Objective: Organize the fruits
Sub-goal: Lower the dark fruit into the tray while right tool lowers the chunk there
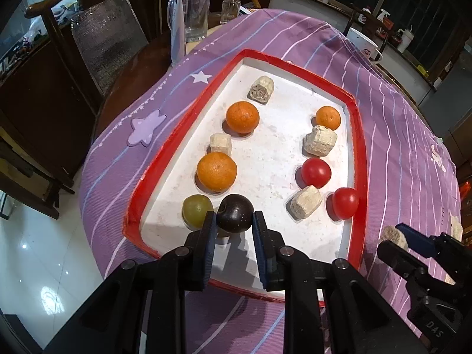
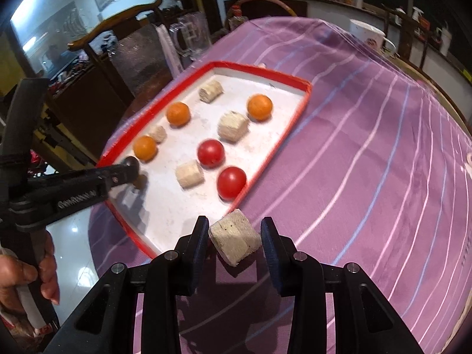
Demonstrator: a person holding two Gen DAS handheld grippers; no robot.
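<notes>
Now dark plum point(image 1: 235, 213) stem end faces left, gripper point(image 1: 233, 221) clamped.

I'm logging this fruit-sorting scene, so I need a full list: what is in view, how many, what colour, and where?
tray: 1, red rim, white floor, on the tablecloth
oranges: 3, orange, in the tray
tomatoes: 2, red, tray's right side
green fruit: 1, yellow-green, tray's near left
dark fruit: 1, near-black, in the left tool
beige chunks: 4 in the tray, 1 in the right tool, more on the cloth at right
tablecloth: 1, purple, striped
glass pitcher: 1, clear, beyond the tray
mug: 1, white, far right
left tool: black, blue pads, shut on the dark fruit
right tool: black, shut on a beige chunk
hand: holding the left tool's handle
</notes>
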